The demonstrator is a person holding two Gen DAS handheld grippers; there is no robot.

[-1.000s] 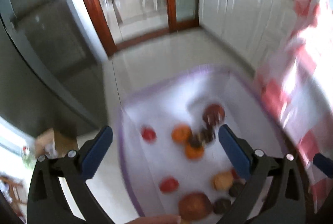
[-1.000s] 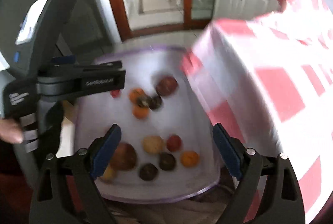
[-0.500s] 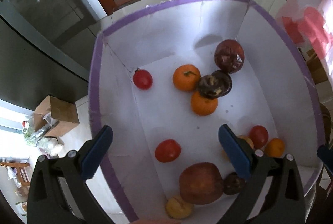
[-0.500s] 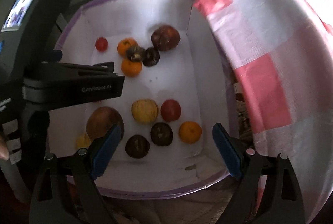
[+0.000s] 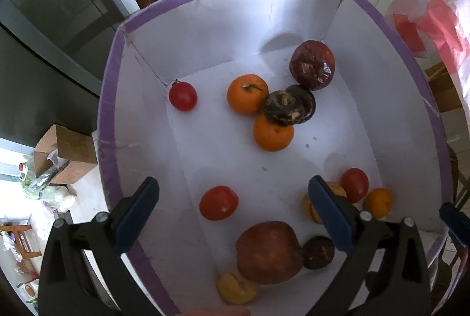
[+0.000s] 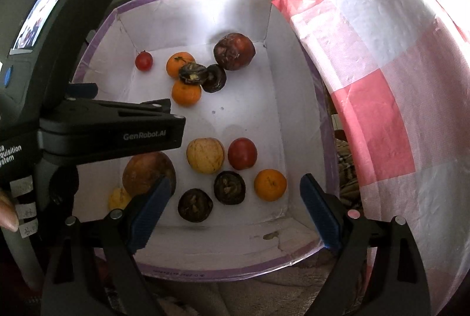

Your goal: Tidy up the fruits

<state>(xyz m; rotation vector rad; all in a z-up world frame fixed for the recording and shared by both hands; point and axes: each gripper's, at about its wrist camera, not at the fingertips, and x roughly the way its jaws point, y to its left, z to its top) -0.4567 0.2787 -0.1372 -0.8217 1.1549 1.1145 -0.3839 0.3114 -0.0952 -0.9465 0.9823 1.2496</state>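
Hovering over the white box [image 6: 273, 31], both grippers, left [image 5: 233, 213] and right [image 6: 233, 210], are held with jaws apart; fruits are scattered inside, oranges [image 6: 179, 65] at 12 o'clock.

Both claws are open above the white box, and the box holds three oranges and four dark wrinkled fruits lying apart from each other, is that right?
Not quite. At the far end, two dark wrinkled fruits touch each other and the oranges, as the right wrist view shows. Both the left claw and right claw are open above the white box.
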